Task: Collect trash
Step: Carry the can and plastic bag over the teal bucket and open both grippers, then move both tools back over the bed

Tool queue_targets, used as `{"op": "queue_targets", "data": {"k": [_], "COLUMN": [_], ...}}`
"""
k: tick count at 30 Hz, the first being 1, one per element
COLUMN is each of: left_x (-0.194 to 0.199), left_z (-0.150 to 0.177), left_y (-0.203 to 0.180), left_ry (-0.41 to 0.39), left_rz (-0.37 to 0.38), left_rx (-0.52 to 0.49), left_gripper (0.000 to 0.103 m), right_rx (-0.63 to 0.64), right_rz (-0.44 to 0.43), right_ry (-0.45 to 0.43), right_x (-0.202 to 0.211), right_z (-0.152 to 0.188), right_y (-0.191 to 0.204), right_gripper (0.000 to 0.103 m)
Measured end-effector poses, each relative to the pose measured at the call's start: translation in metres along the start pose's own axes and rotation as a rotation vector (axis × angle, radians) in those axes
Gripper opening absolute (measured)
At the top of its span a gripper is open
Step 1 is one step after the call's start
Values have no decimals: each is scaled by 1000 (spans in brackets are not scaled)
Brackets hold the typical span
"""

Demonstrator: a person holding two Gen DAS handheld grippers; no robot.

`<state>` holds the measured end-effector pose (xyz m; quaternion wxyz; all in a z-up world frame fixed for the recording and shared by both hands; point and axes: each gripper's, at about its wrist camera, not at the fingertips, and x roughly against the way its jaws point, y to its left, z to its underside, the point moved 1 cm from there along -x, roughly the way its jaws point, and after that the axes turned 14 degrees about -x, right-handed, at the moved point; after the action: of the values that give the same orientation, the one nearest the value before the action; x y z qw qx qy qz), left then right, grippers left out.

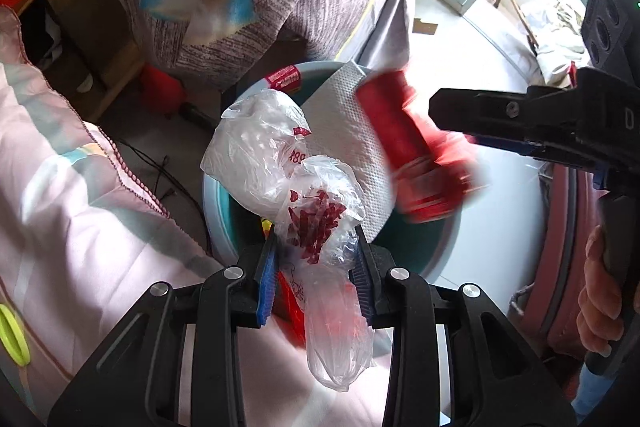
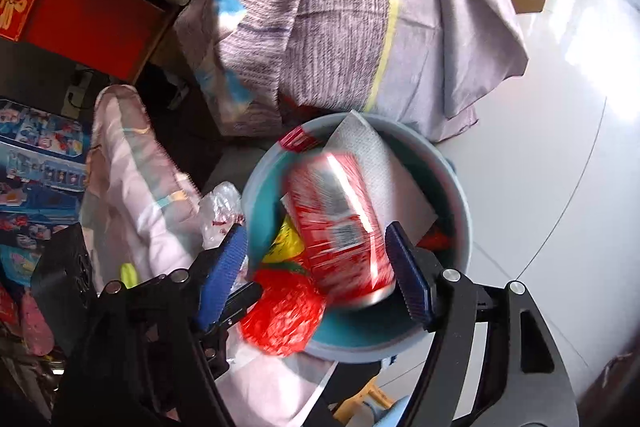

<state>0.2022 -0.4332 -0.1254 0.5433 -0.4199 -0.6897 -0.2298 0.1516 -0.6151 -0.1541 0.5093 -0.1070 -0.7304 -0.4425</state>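
My left gripper (image 1: 318,259) is shut on a crumpled clear plastic bag (image 1: 304,195) with red print, held over the near rim of a light-blue bin (image 1: 440,259). My right gripper (image 2: 316,259) is open above the bin (image 2: 460,203). A red soda can (image 2: 340,223) is blurred between its fingers, touching the right pad (image 2: 408,287), over the bin mouth. In the left wrist view the can (image 1: 412,151) is blurred just left of the right gripper's tip (image 1: 444,107). The bin holds a white paper towel (image 2: 384,163), a red crumpled bag (image 2: 284,315) and a yellow wrapper (image 2: 286,243).
A bed with a grey-purple striped blanket (image 2: 340,27) stands behind the bin. A pale pink quilt (image 1: 80,207) lies to the left. Red boxes (image 2: 88,11) and a wooden cabinet (image 1: 88,39) are at the far left. White tiled floor (image 2: 560,107) spreads to the right.
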Motion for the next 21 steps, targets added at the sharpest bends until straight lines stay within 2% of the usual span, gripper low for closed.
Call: {"op": "queue_targets", "data": {"k": [11, 12, 13, 16, 19, 21], "left_x": [-19, -20, -19, -10, 1, 7], "left_z": [-9, -10, -11, -9, -6, -3], "left_y": [2, 1, 0, 2, 4, 6], "left_ry": [27, 31, 33, -3, -25, -33], "left_rz": [13, 13, 14, -2, -23, -25], "left_rx": [5, 4, 9, 15, 25, 36], "left_gripper": [35, 41, 55, 71, 86, 89], "right_rx": [-27, -28, -29, -35, -31, -27], "right_rz": [43, 47, 51, 59, 61, 63], "right_ry": [-9, -11, -14, -19, -19, -18], "right_x": [-1, 0, 0, 2, 4, 5], "right_z": [-5, -5, -6, -5, -2, 1], "right_y": [-15, -16, -17, -17, -14, -11], "right_gripper": [72, 72, 73, 73, 73, 74]}}
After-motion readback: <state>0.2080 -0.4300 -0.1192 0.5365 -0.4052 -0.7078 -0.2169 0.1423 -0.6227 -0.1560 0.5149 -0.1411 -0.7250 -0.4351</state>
